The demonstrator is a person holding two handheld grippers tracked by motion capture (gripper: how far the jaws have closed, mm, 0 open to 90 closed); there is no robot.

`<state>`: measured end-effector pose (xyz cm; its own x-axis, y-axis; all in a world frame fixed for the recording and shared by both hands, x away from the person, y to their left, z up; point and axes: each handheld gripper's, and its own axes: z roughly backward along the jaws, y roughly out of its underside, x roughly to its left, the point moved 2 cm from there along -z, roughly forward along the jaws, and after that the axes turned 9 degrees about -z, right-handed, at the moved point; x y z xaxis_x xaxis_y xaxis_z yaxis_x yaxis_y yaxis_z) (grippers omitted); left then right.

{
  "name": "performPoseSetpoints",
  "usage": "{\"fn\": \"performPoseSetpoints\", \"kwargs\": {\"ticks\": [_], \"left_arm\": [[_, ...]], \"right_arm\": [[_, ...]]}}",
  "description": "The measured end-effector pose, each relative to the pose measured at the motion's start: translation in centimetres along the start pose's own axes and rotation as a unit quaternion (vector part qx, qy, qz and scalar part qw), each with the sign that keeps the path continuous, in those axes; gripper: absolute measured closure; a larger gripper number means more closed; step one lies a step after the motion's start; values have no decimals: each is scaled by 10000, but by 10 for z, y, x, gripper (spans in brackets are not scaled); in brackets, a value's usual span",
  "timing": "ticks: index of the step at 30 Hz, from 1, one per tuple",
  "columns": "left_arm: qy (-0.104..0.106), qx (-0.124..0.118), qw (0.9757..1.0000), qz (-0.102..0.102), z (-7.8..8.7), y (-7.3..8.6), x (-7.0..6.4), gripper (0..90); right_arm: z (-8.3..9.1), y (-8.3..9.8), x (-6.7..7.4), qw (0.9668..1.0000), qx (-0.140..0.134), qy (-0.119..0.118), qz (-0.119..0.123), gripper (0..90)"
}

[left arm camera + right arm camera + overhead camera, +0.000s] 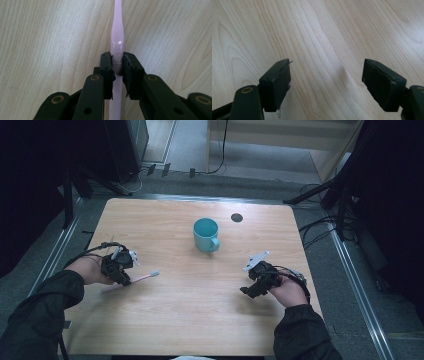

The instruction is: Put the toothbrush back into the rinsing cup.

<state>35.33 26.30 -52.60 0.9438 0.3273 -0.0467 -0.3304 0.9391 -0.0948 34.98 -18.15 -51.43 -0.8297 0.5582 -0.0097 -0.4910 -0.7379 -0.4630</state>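
surface: pale wooden table (200, 320) on a grey floor, dark stands at both sides; we work from the near edge.
toothbrush: a pink toothbrush (142, 279) lies flat at the near left of the table, its white head pointing right toward the middle.
left gripper: our left gripper (122, 276) has its jaws pinched tight on the pink handle (117, 45), near the handle's waist, with the brush still resting on the wood.
right gripper: our right gripper (248, 291) hovers at the near right, jaws spread wide over bare wood (324, 50), holding nothing.
cup: a teal cup (206, 234) stands upright at the far middle, handle toward us, well apart from both grippers.
risk one: the handle is thin and glossy, so we judge it could swivel or slide between the pads once lifted.
risk two: the grip sits off the brush's middle, so the long end may droop and drag.
risk three: if the brush goes to the cup, a tilted brush could knock the rim and tip it.
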Motion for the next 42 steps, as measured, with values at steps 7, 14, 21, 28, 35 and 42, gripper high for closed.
{"fn": "performPoseSetpoints", "kwargs": {"ticks": [7,14,21,28,35,42], "left_arm": [[38,15,9998,216,0,-1,-2,786],[118,21,9991,403,0,-3,0,786],[131,-92,9988,464,5,-4,1,786],[18,-388,9974,613,17,-4,3,786],[-73,-846,9931,804,32,-2,5,786],[-193,-1302,9861,1018,44,-9,4,785]], "right_arm": [[-2,0,1,10000,55,12,61,234],[-2,0,0,10000,45,23,59,234],[-2,0,0,10000,47,21,56,234],[-1,0,0,10000,42,15,61,234],[-1,0,0,10000,31,14,67,234],[-1,0,0,10000,34,20,66,234]]}}
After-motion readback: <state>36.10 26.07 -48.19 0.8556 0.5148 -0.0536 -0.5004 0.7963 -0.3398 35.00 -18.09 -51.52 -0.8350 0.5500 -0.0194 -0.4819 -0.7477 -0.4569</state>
